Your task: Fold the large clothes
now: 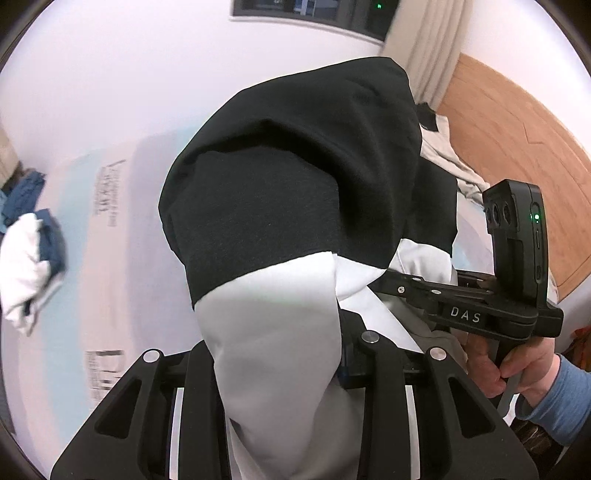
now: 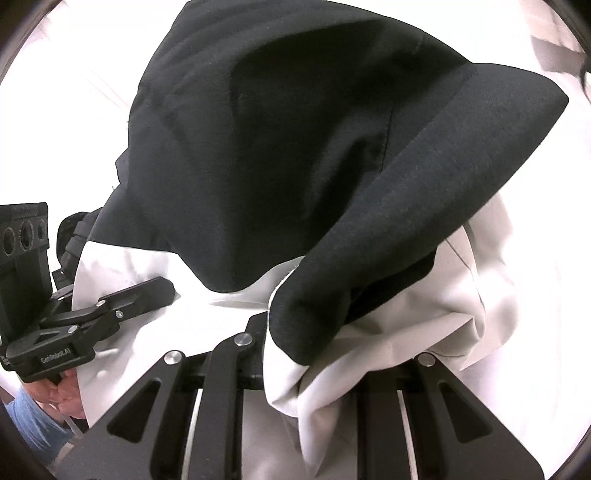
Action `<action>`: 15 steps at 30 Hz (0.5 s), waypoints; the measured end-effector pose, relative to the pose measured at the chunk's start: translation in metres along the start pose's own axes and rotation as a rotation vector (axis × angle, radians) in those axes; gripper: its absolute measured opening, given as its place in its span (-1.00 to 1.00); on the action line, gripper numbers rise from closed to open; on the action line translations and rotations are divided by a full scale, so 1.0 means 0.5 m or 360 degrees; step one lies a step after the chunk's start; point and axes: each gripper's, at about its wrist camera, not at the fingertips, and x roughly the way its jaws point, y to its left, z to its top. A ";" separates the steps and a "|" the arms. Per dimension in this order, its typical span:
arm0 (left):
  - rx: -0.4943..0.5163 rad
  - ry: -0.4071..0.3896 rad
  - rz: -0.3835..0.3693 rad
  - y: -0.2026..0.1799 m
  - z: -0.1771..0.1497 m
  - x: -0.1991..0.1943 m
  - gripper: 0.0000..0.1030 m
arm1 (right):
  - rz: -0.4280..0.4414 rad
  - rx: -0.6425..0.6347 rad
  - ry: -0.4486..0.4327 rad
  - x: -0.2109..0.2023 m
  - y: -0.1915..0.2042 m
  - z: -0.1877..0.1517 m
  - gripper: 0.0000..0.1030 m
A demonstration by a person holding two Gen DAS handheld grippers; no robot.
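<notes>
A large black and white garment [image 1: 280, 206] hangs lifted between both grippers and fills both views [image 2: 295, 166]. My left gripper [image 1: 280, 369] is shut on a white fold of it; the fingertips are hidden by cloth. My right gripper [image 2: 314, 369] is shut on a black and white bunch of the same garment, fingertips also hidden. In the left wrist view the right gripper [image 1: 391, 277] comes in from the right and bites the white cloth. In the right wrist view the left gripper [image 2: 162, 291] comes in from the left, on the white cloth.
A white bed surface [image 1: 110, 110] lies below. A pile of blue and white clothes [image 1: 29, 243] sits at the left. A beige garment [image 1: 447, 155] lies by the wooden floor [image 1: 517, 122] at the right. A dark screen [image 1: 314, 11] is at the top.
</notes>
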 end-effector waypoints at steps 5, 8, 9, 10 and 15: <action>-0.0017 -0.0072 0.0027 0.129 0.009 -0.089 -0.41 | 0.0016 -0.0081 -0.0022 0.049 0.129 0.043 -0.69; -0.0043 -0.0122 0.0016 0.228 0.021 -0.141 -0.41 | 0.0019 -0.0146 -0.0029 0.071 0.203 0.081 -0.69; -0.0058 -0.0142 0.0009 0.266 0.035 -0.159 -0.41 | 0.0013 -0.0171 -0.0032 0.086 0.222 0.098 -0.69; -0.0069 -0.0156 0.0005 0.286 0.050 -0.173 -0.41 | 0.0014 -0.0207 -0.0040 0.101 0.251 0.124 -0.69; -0.0120 -0.0251 0.0043 0.477 0.116 -0.267 -0.41 | 0.0056 -0.0319 -0.0053 0.158 0.361 0.227 -0.69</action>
